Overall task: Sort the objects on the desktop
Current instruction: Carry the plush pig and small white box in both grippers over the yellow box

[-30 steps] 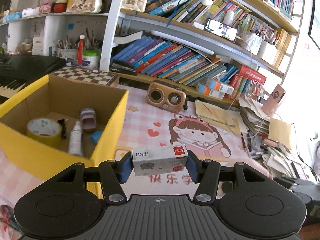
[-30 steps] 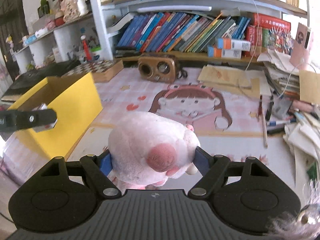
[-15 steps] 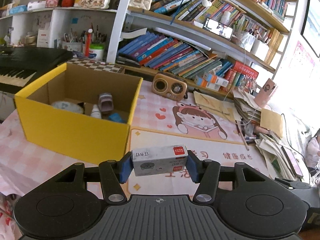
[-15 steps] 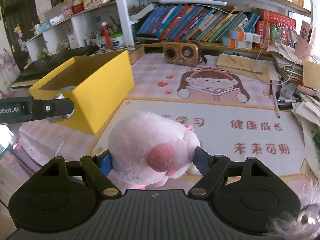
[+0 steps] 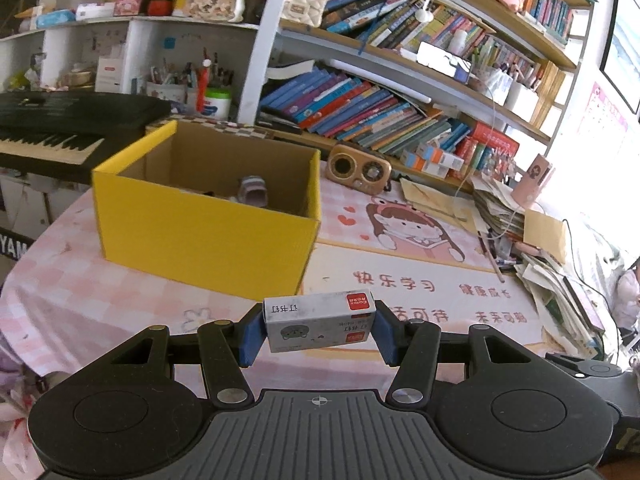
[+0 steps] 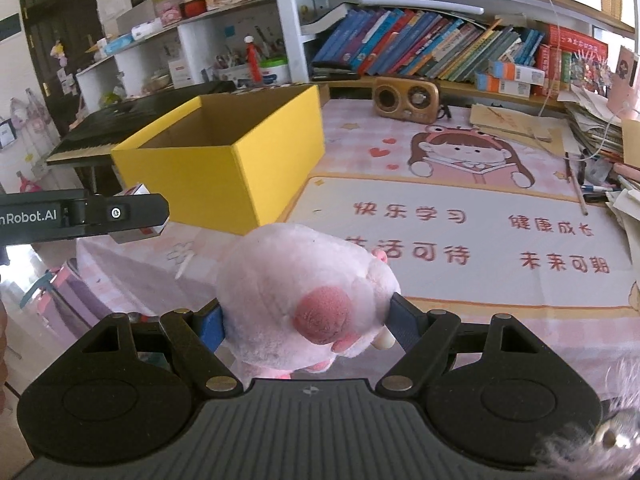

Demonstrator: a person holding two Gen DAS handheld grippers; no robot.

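Pink cartoon mat (image 5: 420,280) under bookshelves (image 5: 400,92); left gripper (image 5: 320,326) clamps staple box (image 5: 320,320), right gripper (image 6: 308,320) plush toy (image 6: 304,292).

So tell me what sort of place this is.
Most likely a child's study corner at home: crowded bookshelves behind a desk with a pink cartoon desk mat, a keyboard piano alongside, and toys and pen cups on the white shelving.

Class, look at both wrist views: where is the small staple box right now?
In the left wrist view, the staple box sits clamped in the left gripper, above the desk mat's near edge, just short of the yellow box.
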